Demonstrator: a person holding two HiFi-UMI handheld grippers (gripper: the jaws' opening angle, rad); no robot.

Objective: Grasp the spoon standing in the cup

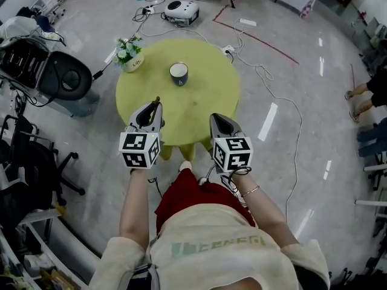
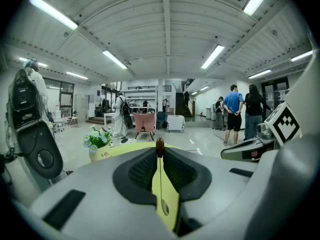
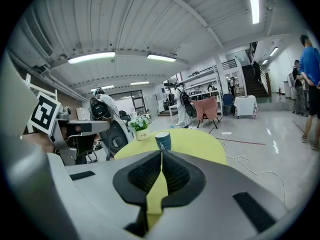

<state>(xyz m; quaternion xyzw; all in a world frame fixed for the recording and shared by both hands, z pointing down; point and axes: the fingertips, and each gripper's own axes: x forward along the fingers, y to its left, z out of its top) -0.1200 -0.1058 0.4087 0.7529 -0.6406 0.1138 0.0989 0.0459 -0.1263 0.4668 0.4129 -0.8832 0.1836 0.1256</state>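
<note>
A blue cup (image 1: 178, 73) stands near the middle of the round yellow-green table (image 1: 205, 89), and it shows again in the right gripper view as the cup (image 3: 162, 140) ahead of the jaws. No spoon stands in it. The spoon (image 2: 160, 184) is a thin metal one with a brown handle end (image 1: 157, 99). My left gripper (image 1: 156, 105) is shut on it over the table's near left edge, and the handle end pokes out past the gripper's tips (image 2: 159, 154). My right gripper (image 1: 216, 118) hovers over the near right edge, its jaws (image 3: 161, 156) shut on nothing.
A white pot of flowers (image 1: 130, 54) sits at the table's far left rim. A black padded machine (image 1: 63, 74) stands left of the table. White cables (image 1: 266, 77) and a white device (image 1: 181, 11) lie on the floor beyond. People stand at the right (image 2: 233, 111).
</note>
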